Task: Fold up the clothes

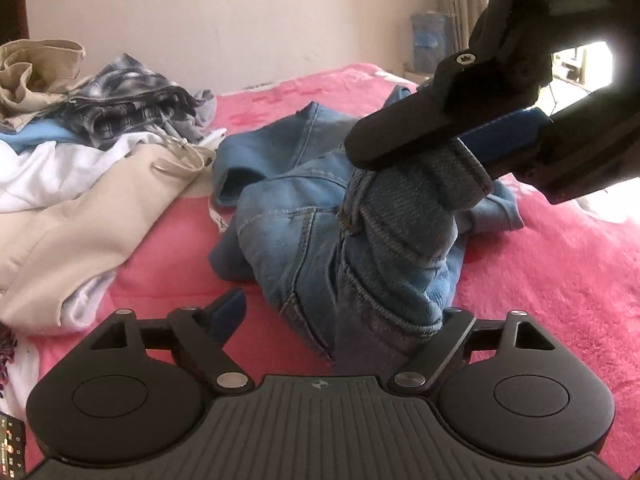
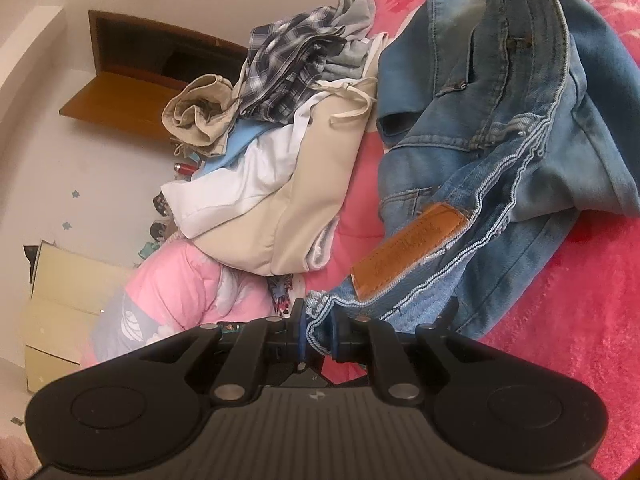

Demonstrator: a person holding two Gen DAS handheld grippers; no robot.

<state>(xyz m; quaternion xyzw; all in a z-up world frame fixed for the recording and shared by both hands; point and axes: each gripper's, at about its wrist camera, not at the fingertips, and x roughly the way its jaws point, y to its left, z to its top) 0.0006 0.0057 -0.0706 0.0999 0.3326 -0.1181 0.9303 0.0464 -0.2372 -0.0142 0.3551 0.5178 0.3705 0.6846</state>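
Note:
A pair of blue jeans (image 1: 288, 232) lies crumpled on the pink bed, its waistband lifted. My right gripper (image 1: 452, 160) comes in from the upper right of the left wrist view, shut on that waistband. In the right wrist view the right gripper (image 2: 320, 332) pinches the waistband edge just below the brown leather patch (image 2: 408, 252), and the rest of the jeans (image 2: 500, 128) spreads away over the blanket. My left gripper (image 1: 340, 308) is open and low in front. The hanging waistband fold drops between its fingers and hides the right one.
A pile of clothes (image 1: 80, 152) in beige, white, light blue and plaid lies left of the jeans, and the same pile (image 2: 280, 160) shows in the right wrist view. The pink fleece blanket (image 1: 560, 280) covers the bed. A phone (image 1: 10, 448) lies at the lower left. A cardboard box (image 2: 60, 300) stands beside the bed.

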